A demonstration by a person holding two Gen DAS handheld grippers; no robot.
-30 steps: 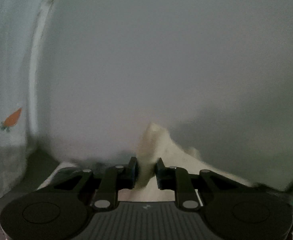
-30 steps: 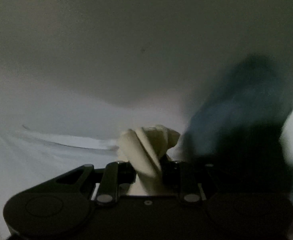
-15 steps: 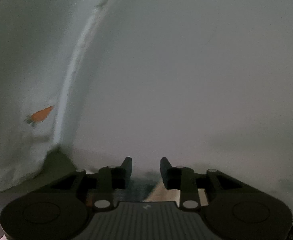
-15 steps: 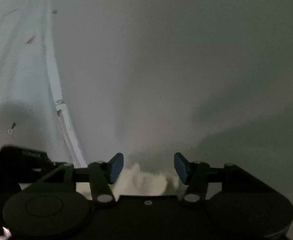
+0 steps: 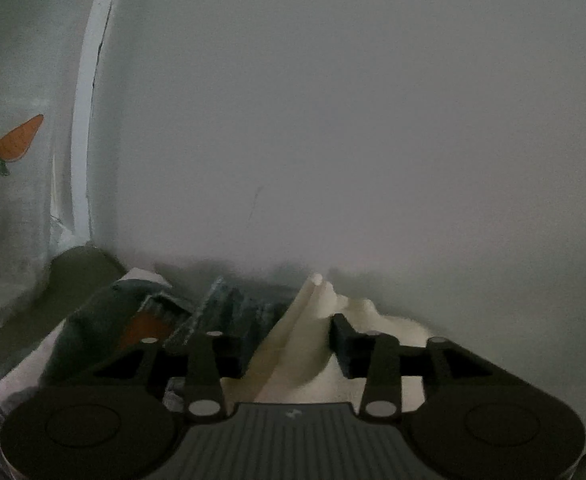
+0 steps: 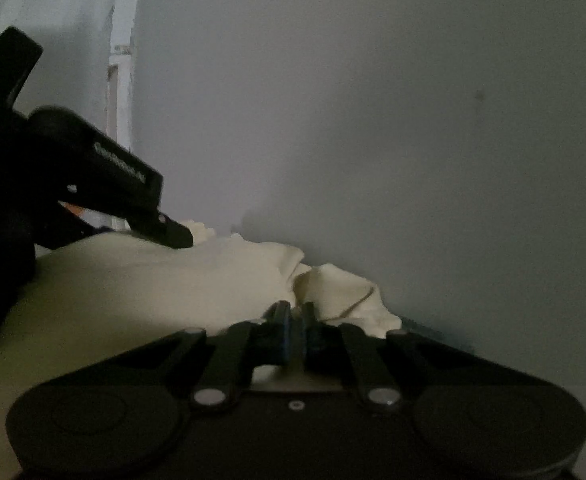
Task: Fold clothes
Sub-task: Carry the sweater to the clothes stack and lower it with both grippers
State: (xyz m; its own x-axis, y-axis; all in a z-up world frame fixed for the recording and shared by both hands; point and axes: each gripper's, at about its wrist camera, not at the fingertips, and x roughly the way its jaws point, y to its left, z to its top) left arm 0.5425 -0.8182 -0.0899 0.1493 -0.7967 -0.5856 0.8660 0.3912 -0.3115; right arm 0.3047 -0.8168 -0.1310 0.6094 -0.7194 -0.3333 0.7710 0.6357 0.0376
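Left gripper (image 5: 289, 344): jaws are standing spread apart and have just been opening. A ridge of the cream garment (image 5: 305, 344) is rising between them, lying nearer the right finger (image 5: 343, 340); the pads are not pressing on it. In the right wrist view the same left gripper (image 6: 173, 236) is reaching in from the left, its fingertip hovering at or just over the top of the cloth; I cannot tell if it is touching.

Right gripper (image 6: 293, 332): jaws are pressed together, having just been closing. The blue pads (image 6: 285, 336) are meeting with almost no gap. The crumpled edge of the cream garment (image 6: 333, 292) is bunching right at and behind the tips; whether a thin fold is caught between the pads cannot be told.

Writing: a line of white print is running along the side of the left gripper body (image 6: 119, 162), too blurred to read. A small pale mark is sitting on the ribbed grey housing (image 5: 293, 414), not legible.

Surface and room: the cream garment is lying spread across the low surface, its far edge rumpled against a plain grey-white wall (image 5: 333, 120). Beside it, to the left, dark blue-grey clothes (image 5: 221, 304) with an orange patch (image 5: 145, 326) are lying in a heap. A white curtain (image 5: 13, 60) printed with an orange carrot (image 5: 17, 146) is hanging at the left, next to a white vertical frame (image 5: 83, 120). Lighting is dim.
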